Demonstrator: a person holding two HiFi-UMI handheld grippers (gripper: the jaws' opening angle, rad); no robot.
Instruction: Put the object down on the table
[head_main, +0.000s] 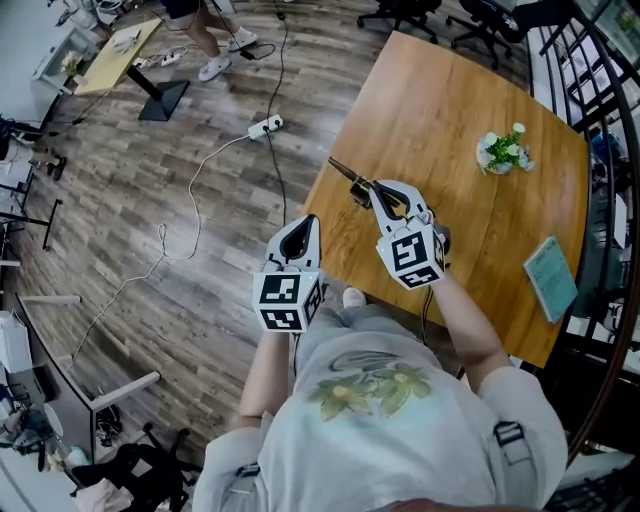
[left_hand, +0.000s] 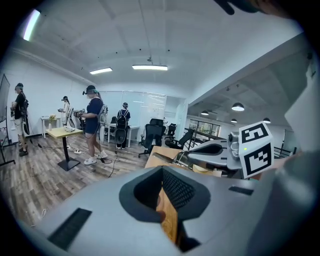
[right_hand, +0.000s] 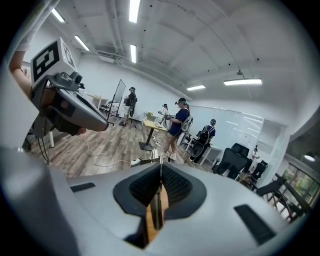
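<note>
The wood floor (head_main: 150, 200) fills the side left of the left gripper (head_main: 305, 225). The big wood table (head_main: 450, 100) lies under and past the right gripper (head_main: 385, 192); its far right part is cut off by dark rails. The person's shirt (head_main: 380, 400) is below both grippers, and the arms run up to them. The left gripper hangs near the table's near corner. Its jaw tips look pressed together with nothing in them, though a thin slit lower down shows wood through it. The right gripper is just beside it, over the table. Its jaws are nearly closed and pinch a thin metal tool (head_main: 345, 172). The tool sticks out past the jaw tips, up off the table. It is too thin and dark to tell just what it is. A blue-green book (head_main: 550, 278) lies well to the right of the right gripper. A small bunch of flowers (head_main: 503, 150) stands beyond it to the right. A white power strip (head_main: 266, 126) lies on the floor far ahead of the left gripper.
</note>
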